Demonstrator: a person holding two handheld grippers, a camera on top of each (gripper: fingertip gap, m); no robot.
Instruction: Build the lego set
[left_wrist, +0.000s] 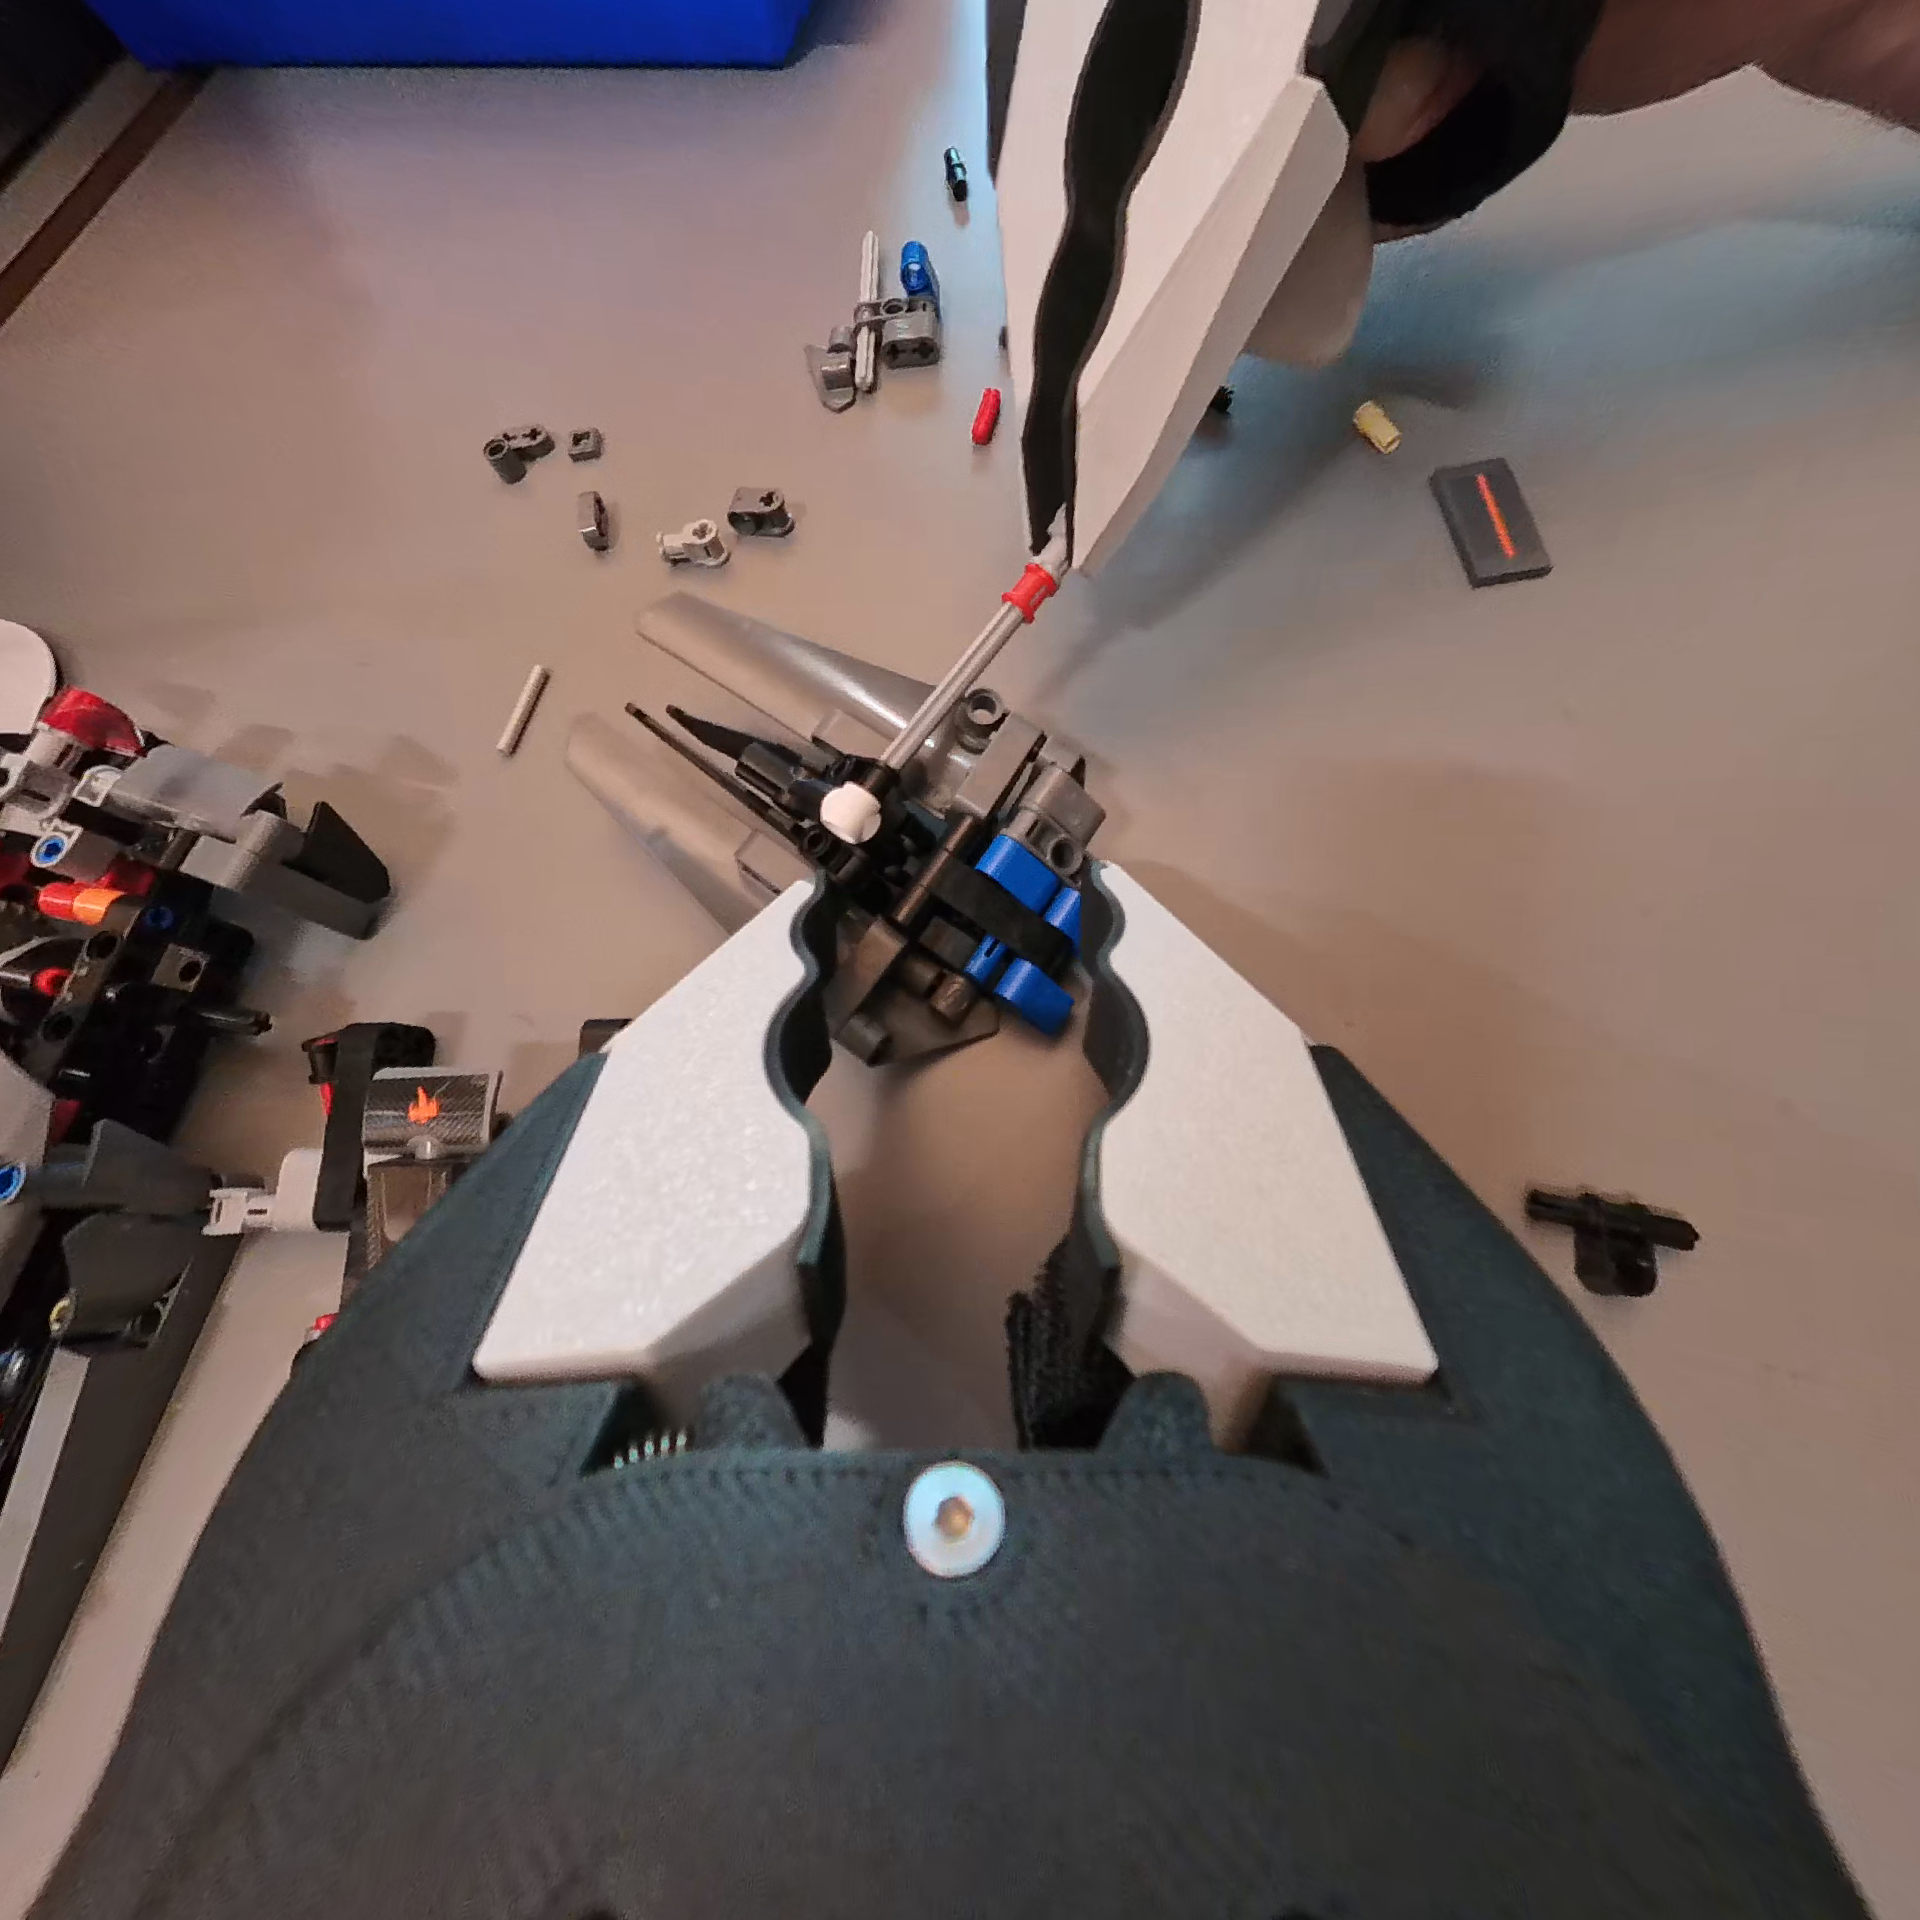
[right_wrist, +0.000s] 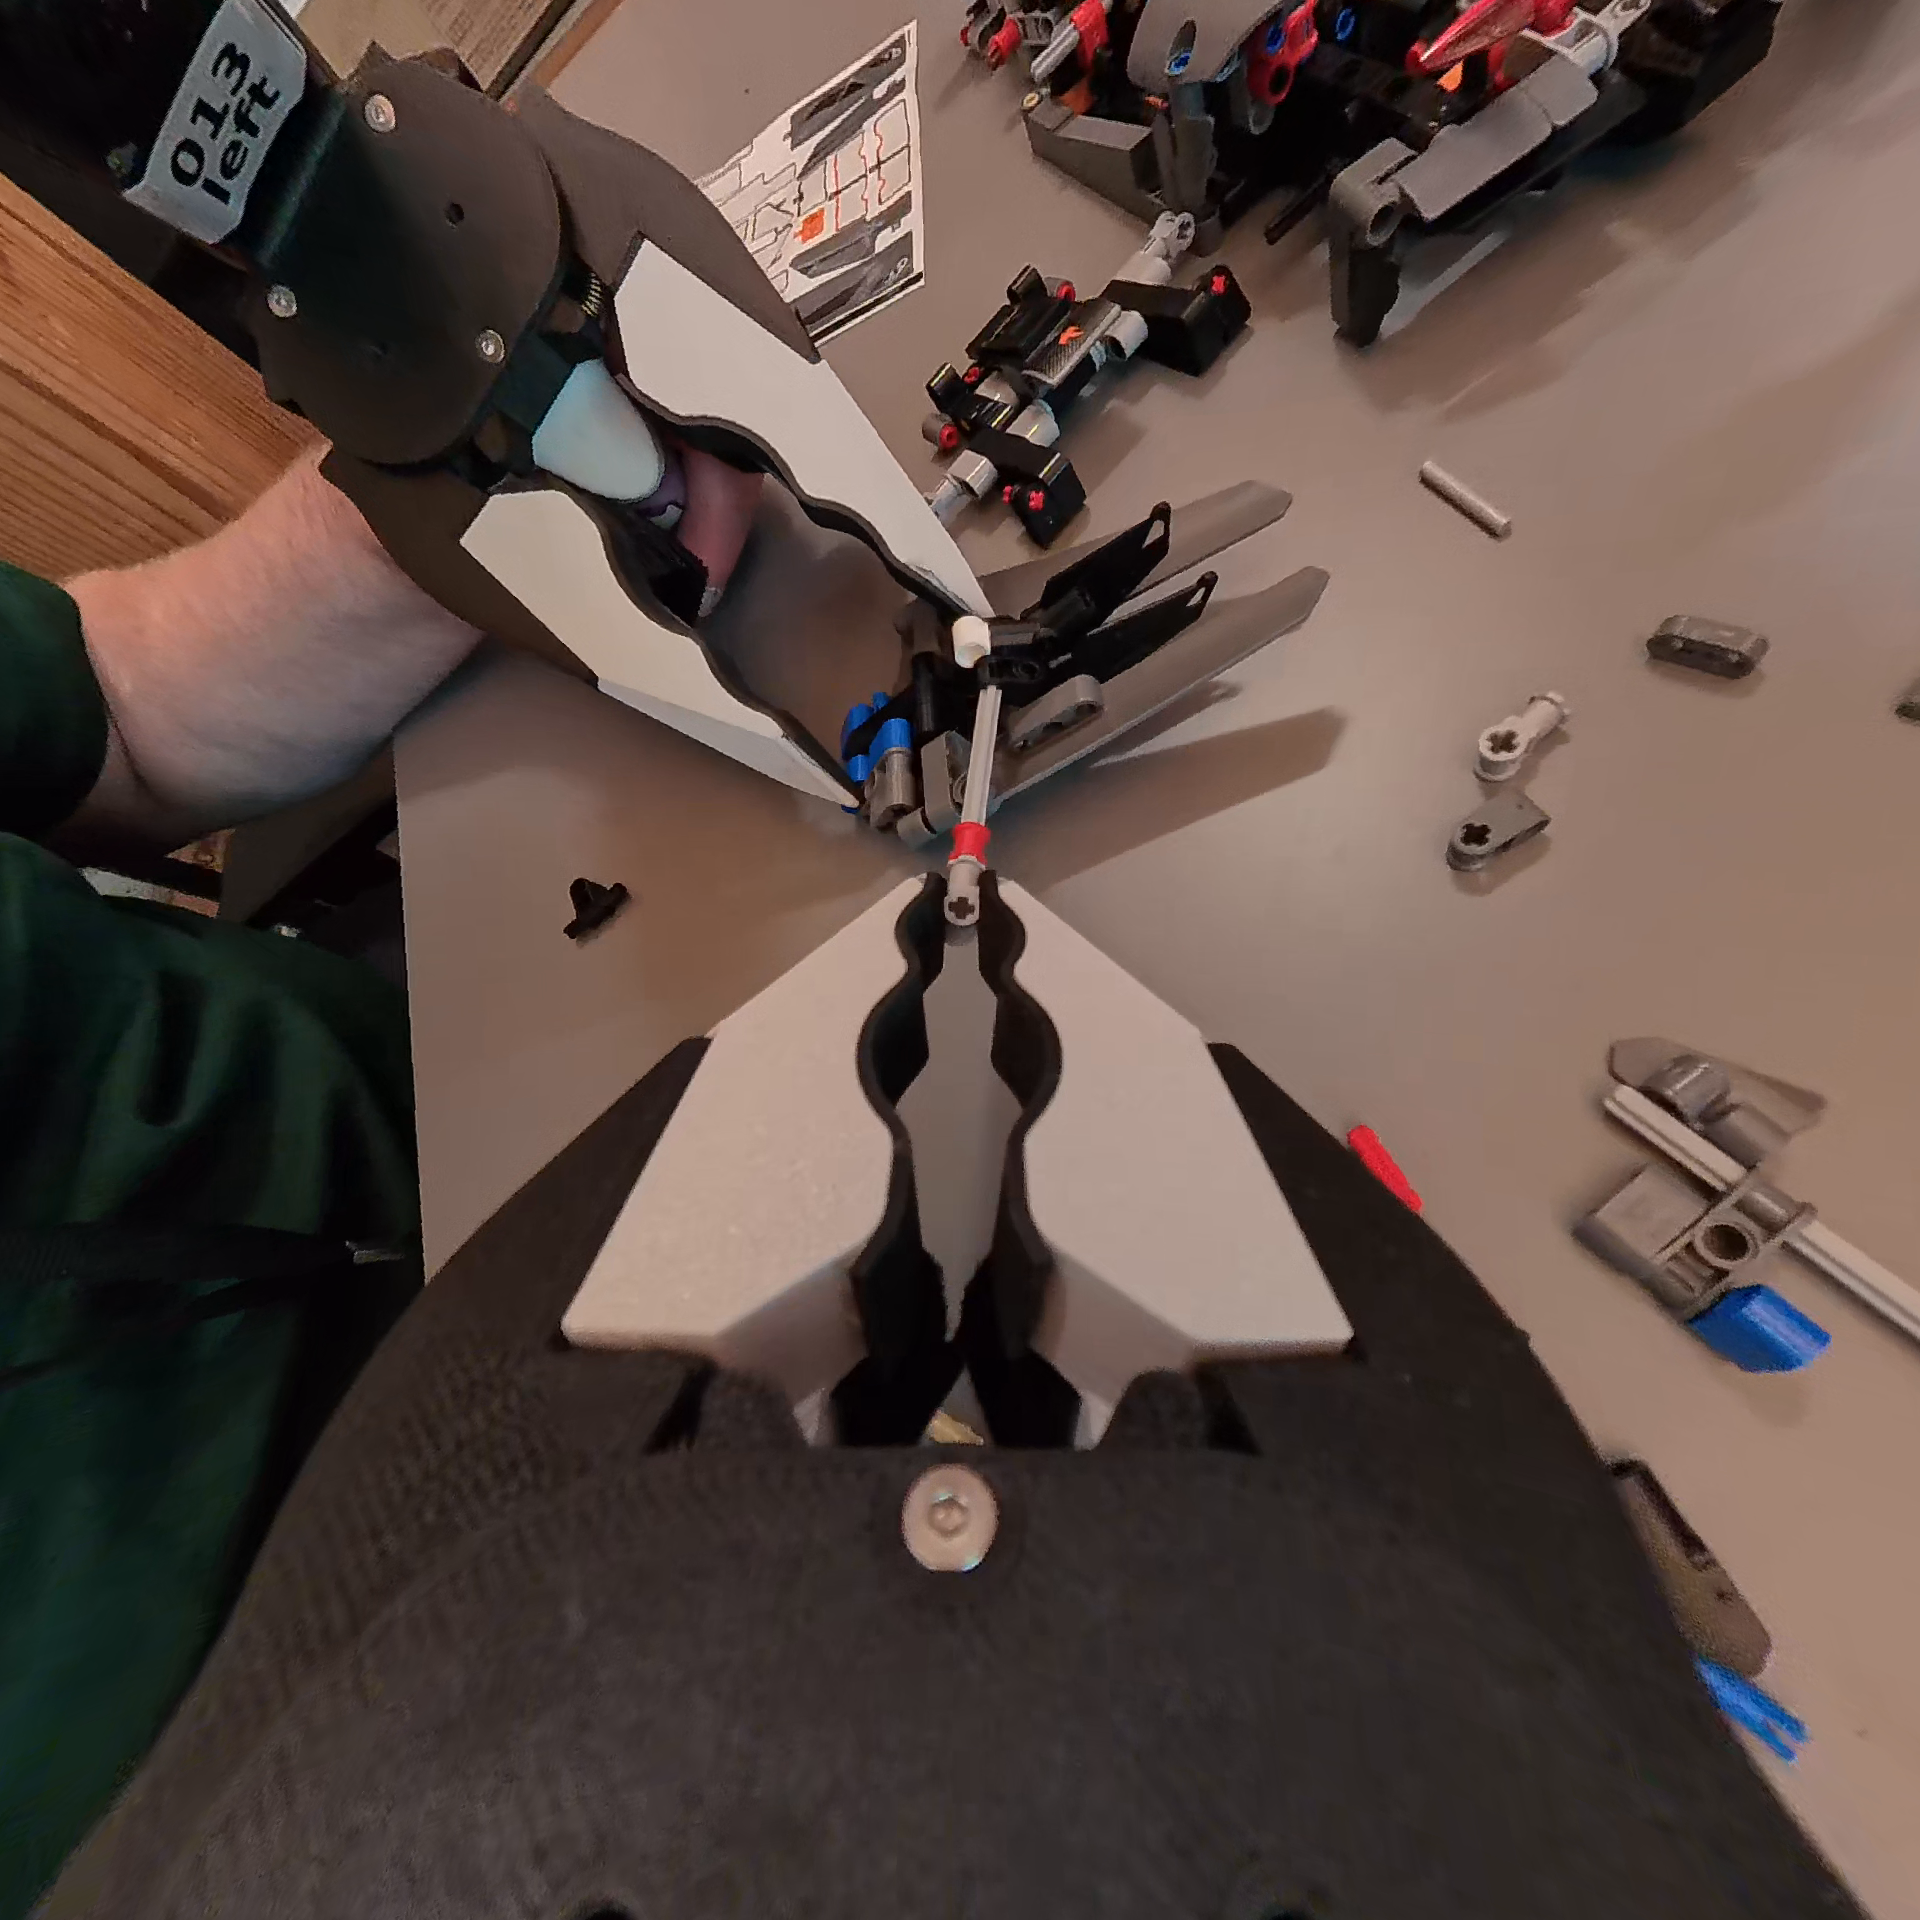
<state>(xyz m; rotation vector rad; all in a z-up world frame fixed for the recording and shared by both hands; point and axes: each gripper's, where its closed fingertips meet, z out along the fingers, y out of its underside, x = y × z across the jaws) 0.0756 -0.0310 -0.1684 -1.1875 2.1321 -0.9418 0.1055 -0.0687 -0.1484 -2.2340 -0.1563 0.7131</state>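
My left gripper (left_wrist: 951, 914) is shut on a small lego sub-assembly (left_wrist: 977, 925) of black, blue and grey parts with two long grey wing panels (left_wrist: 769, 665); it also shows in the right wrist view (right_wrist: 1039, 665). A grey axle (left_wrist: 956, 686) with a red bush (left_wrist: 1029, 590) sticks out of the sub-assembly, with a white piece (left_wrist: 850, 812) at its base. My right gripper (right_wrist: 961, 894) is shut on the free end of that axle (right_wrist: 982, 758). The right gripper also shows in the left wrist view (left_wrist: 1055, 540), coming down from above.
A large part-built black, grey and red lego model (right_wrist: 1403, 94) stands at the far side, also in the left wrist view (left_wrist: 114, 883). A smaller black sub-assembly (right_wrist: 1060, 374), an instruction sheet (right_wrist: 842, 187) and loose grey, red and blue pieces (left_wrist: 883, 332) lie around the grey table (right_wrist: 1351, 935). The grippers' ends are close to 6 cm from one another.
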